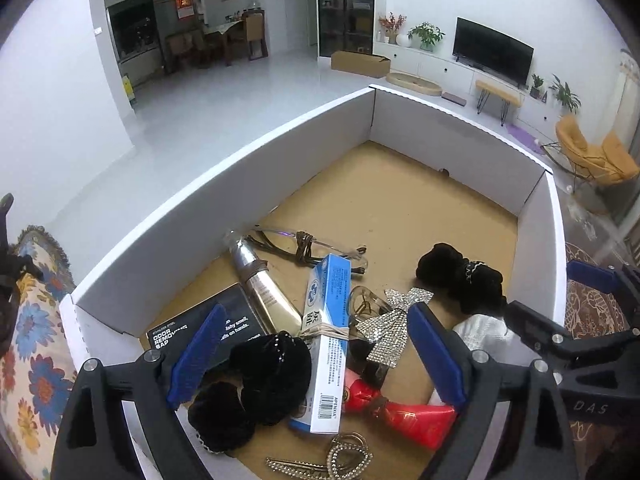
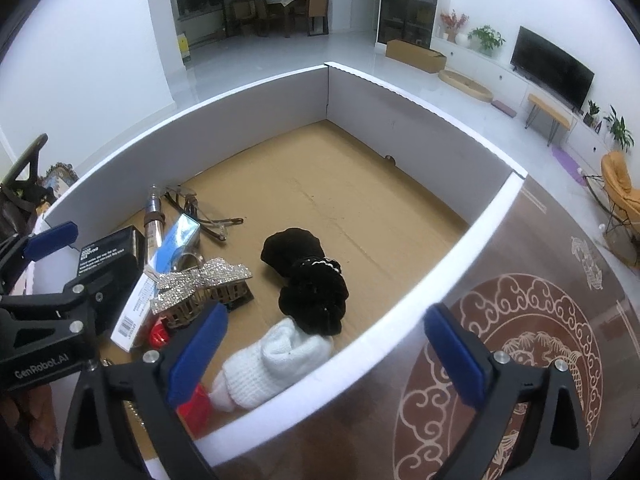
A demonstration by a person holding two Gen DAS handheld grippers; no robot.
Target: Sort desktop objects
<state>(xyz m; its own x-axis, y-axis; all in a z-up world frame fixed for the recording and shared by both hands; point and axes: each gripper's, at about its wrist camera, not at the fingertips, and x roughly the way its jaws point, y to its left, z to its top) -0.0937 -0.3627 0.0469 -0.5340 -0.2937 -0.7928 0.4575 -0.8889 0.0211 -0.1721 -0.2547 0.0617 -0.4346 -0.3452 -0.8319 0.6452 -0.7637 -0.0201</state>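
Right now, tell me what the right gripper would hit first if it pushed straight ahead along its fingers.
Probably the box's white near wall: the open right gripper straddles that rim. The white sock lies just inside beside its left finger. Depth is hard to judge through the fisheye.

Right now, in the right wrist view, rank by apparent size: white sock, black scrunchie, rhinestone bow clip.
1. Black scrunchie
2. White sock, close behind; it is nearer the camera, so this order is unsure
3. Rhinestone bow clip
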